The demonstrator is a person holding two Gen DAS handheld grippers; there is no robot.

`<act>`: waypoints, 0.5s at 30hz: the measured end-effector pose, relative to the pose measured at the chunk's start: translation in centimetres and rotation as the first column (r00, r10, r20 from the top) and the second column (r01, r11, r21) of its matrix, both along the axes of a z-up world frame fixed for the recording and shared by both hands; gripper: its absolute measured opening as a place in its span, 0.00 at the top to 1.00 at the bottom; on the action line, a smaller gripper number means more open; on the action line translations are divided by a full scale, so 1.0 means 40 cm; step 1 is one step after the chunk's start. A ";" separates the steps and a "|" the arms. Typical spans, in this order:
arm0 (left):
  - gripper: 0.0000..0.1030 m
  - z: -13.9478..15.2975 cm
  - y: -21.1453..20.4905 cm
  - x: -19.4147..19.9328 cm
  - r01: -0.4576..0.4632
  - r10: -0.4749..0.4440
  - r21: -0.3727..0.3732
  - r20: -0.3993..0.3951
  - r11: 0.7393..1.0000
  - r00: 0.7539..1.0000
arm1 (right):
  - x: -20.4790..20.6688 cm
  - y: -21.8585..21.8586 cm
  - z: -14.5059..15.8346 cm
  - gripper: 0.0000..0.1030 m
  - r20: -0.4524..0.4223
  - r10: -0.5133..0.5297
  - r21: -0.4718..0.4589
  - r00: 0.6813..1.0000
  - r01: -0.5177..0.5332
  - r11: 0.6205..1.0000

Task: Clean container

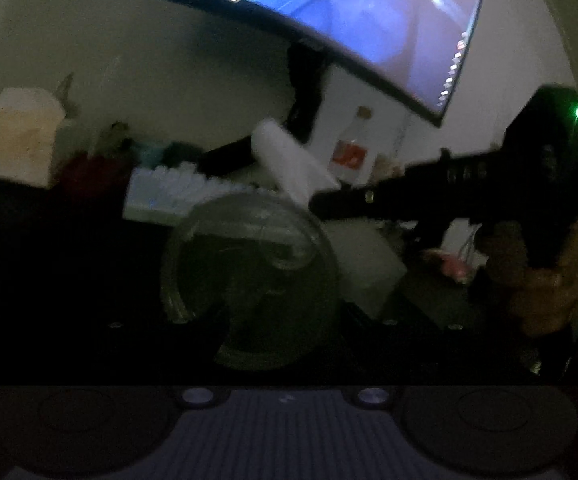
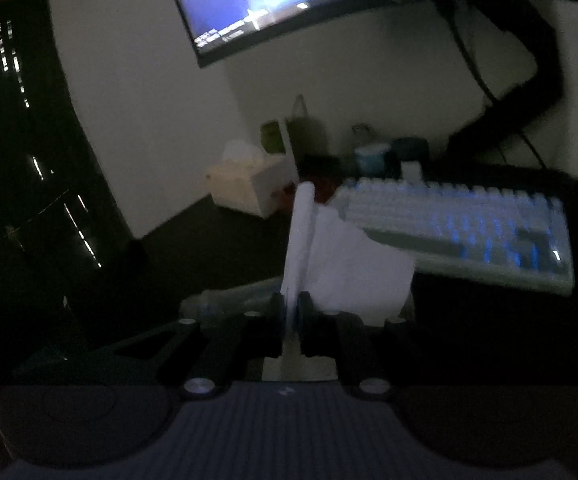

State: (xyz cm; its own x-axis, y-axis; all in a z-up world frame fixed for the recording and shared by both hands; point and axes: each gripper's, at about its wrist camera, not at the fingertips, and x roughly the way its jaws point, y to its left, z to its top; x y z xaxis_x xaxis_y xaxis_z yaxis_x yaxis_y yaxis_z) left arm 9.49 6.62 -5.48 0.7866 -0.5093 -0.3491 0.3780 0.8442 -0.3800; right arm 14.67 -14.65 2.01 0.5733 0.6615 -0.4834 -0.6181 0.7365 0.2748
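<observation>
While dim, container [image 1: 249, 276] sits between left jaws.

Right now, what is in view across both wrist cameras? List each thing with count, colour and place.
container: one, clear round plastic, on the dark desk in front of the left gripper
tissue: one, white, clamped in the right gripper, standing up over the desk
keyboard: one, white with blue backlight, behind the container
monitor: one, dark frame, blue screen, above the desk
tissue box: one, pale, by the wall
bottle: one, clear with red label, near the monitor stand
cups: two, one pale, one dark, behind the keyboard
right gripper: black, shut on the tissue
left gripper: fingers too dark to make out
hand: one, holding the right gripper
</observation>
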 end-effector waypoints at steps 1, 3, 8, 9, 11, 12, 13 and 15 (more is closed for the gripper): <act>0.43 -0.004 0.007 0.010 -0.027 0.027 -0.019 -0.022 0.999 0.999 | 0.006 0.006 0.001 0.89 0.001 0.002 -0.004 1.000 -0.002 1.000; 0.43 -0.009 0.021 0.030 -0.080 0.077 -0.052 -0.062 0.995 0.995 | 0.025 0.016 -0.001 0.89 -0.001 0.006 -0.007 1.000 -0.006 1.000; 0.43 0.005 0.041 0.049 -0.171 0.172 0.014 -0.058 0.985 0.983 | 0.109 0.056 -0.017 0.92 -0.002 0.002 -0.010 1.000 -0.002 1.000; 0.43 0.005 0.046 0.054 -0.176 0.176 0.013 -0.057 0.984 0.983 | 0.115 0.070 -0.013 0.93 0.021 0.028 -0.017 0.999 -0.028 0.999; 0.39 0.008 0.054 0.060 -0.180 0.181 0.008 -0.067 0.984 0.981 | 0.126 0.102 -0.004 0.93 0.047 0.081 -0.024 0.996 -0.080 0.997; 0.32 0.010 0.053 0.063 -0.182 0.183 0.021 -0.086 0.983 0.979 | 0.130 0.116 0.004 0.93 0.050 0.106 -0.011 0.993 -0.106 0.994; 0.29 0.012 0.052 0.066 -0.183 0.186 0.033 -0.105 0.982 0.977 | 0.135 0.130 0.011 0.93 0.046 0.129 -0.002 0.991 -0.129 0.992; 0.28 0.015 0.050 0.068 -0.180 0.185 0.049 -0.114 0.982 0.976 | 0.146 0.161 0.018 0.92 0.026 0.171 0.001 0.985 -0.171 0.985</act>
